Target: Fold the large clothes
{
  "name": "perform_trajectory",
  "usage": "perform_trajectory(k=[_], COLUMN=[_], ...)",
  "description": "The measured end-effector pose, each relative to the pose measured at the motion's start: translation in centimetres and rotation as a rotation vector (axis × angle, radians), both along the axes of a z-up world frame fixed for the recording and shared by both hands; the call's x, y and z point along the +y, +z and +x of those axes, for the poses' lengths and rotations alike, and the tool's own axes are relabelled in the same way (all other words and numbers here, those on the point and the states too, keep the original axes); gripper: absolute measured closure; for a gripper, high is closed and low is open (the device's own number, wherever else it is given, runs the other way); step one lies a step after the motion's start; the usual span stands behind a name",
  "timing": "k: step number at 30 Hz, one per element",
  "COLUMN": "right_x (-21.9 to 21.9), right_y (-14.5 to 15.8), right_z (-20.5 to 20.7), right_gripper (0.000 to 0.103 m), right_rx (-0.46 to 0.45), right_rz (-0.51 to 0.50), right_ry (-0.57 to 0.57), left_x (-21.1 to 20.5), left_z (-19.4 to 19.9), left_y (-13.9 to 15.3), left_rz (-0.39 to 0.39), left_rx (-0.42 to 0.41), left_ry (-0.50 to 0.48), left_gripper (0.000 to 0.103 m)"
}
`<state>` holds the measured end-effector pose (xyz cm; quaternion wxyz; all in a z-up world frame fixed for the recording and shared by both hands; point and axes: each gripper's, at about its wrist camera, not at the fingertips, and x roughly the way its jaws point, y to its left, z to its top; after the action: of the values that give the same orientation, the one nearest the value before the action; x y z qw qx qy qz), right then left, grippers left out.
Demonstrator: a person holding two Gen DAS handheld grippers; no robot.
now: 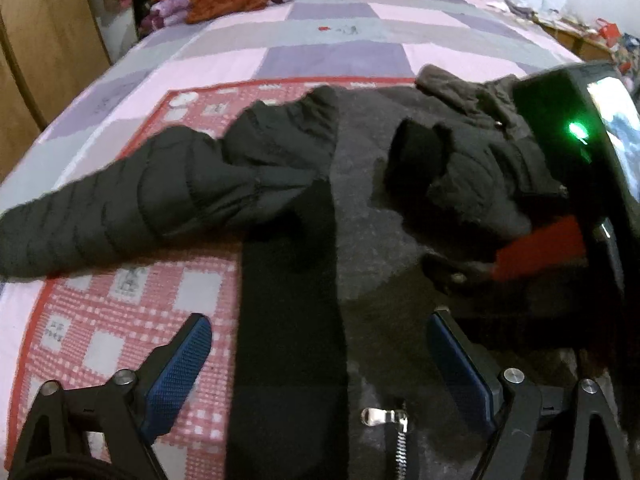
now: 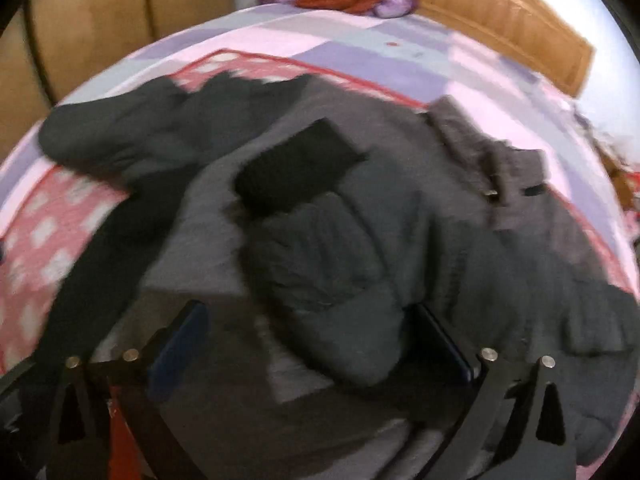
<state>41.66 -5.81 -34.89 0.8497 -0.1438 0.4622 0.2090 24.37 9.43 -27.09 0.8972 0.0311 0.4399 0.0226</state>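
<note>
Jacket [image 1: 248, 184], dark and quilted, lies spread on a red-checked blanket [image 1: 92, 320] atop the patchwork bed [image 1: 320, 52]; one sleeve is folded across its grey lining. No label or writing is readable anywhere. Left gripper [image 1: 320, 360] hovers spread wide over the zipper [image 1: 400, 436], grasping nothing. Right gripper [image 2: 316, 344] straddles the folded sleeve [image 2: 320, 272], released.

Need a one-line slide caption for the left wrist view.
Open left gripper above a dark puffer jacket on a checked bedspread, one sleeve outstretched.
</note>
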Motion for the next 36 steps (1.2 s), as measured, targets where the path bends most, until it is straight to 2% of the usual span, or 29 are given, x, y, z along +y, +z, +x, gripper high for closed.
perform_trajectory(k=[3, 5, 11, 13, 15, 17, 18, 22, 24, 26, 28, 29, 30, 33, 36], right_x=[-0.6, -2.3, -9.9, -12.2, -14.0, -15.4, -15.7, -15.1, -15.1, -16.3, -18.0, -19.0, -20.1, -23.2, -24.3], right_y=[1.4, 2.3, 1.4, -0.1, -2.4, -3.3, -3.4, -2.9, -1.0, 1.7, 3.3, 4.0, 4.5, 5.4, 6.0], right_z=[-2.0, -4.0, -6.6, -6.5, -6.1, -6.3, -6.2, -6.3, -8.0, -9.4, -9.5, -9.5, -9.3, -8.1, -7.6], right_gripper=[0.0, 0.0, 0.0, 0.0, 0.0, 0.0, 0.0, 0.0, 0.005, 0.005, 0.005, 0.005, 0.005, 0.005, 0.005], right_rx=[-0.084, -0.146, -0.19, -0.154, -0.059, -0.025, -0.009, 0.0, -0.115, -0.225, -0.269, -0.298, -0.321, -0.333, -0.358], right_rz=[0.046, 0.082, -0.079, -0.166, -0.217, -0.105, -0.081, -0.105, -0.116, -0.064, -0.057, -0.064, -0.059, -0.049, -0.042], right_ry=[-0.034, -0.094, -0.379, -0.464, -0.504, -0.508, -0.51, -0.456, -0.418, -0.438, -0.482, -0.508, -0.532, -0.568, -0.553], left_x=[0.1, 0.0, -2.0, -3.7, -5.8, -7.8, -8.7, -12.2, -12.5, -10.3, -7.2, -5.7, -5.3, -5.7, -5.4], left_z=[0.0, 0.2, 2.2, 3.9, 6.1, 8.4, 9.6, 13.3, 15.4, 16.9, 17.3, 17.1, 16.9, 15.9, 15.5], left_y=[0.4, 0.6, 0.9, 1.1, 1.1, 1.0, 0.9, -0.7, -3.1, -5.8, -7.1, -7.3, -7.3, -6.6, -6.1], left_rz=[-0.02, -0.016, -0.028, -0.036, -0.033, -0.045, -0.052, -0.037, 0.023, 0.059, 0.005, -0.026, -0.022, 0.061, 0.062], left_rx=[-0.012, -0.019, -0.035, -0.054, -0.075, -0.086, -0.088, -0.07, -0.004, 0.075, 0.102, 0.102, 0.093, 0.037, 0.012], left_ry=[-0.003, -0.001, -0.042, -0.074, -0.115, -0.15, -0.167, -0.224, -0.195, -0.103, -0.021, 0.006, 0.008, -0.019, 0.026], left_gripper=[0.013, 0.013, 0.013, 0.013, 0.013, 0.013, 0.013, 0.013, 0.013, 0.013, 0.009, 0.008, 0.008, 0.008, 0.008])
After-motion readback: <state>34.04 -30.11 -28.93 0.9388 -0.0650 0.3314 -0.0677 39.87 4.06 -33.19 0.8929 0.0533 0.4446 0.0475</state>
